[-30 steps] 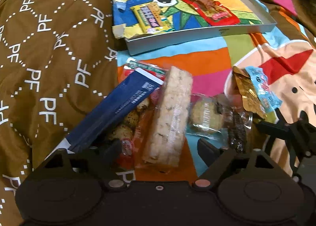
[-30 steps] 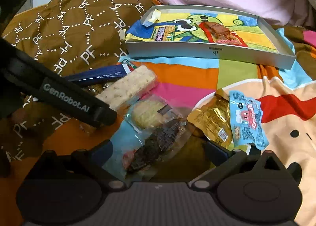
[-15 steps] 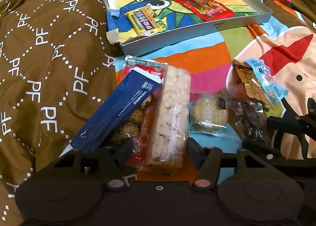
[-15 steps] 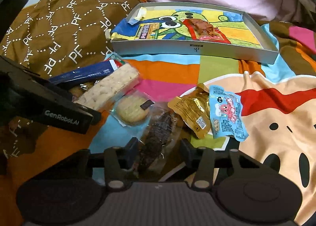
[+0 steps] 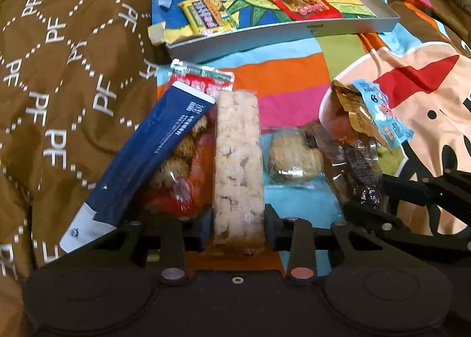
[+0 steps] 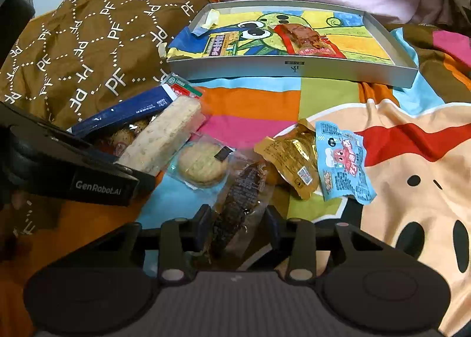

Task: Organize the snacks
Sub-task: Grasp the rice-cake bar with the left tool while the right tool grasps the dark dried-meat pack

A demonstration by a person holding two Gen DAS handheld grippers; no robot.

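Both grippers are squeezing snacks: left gripper (image 5: 238, 226) the rice bar (image 5: 238, 160), right gripper (image 6: 238, 226) the dark snack (image 6: 238, 201), because I am moving them into the tray (image 6: 294, 69).

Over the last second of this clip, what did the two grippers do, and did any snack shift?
Both grippers closed from wide open: the left gripper onto the near end of the pale rice bar, the right gripper onto the dark snack in clear wrap. Neither is lifted yet. The other loose snacks and the tray with its two packets stayed put.
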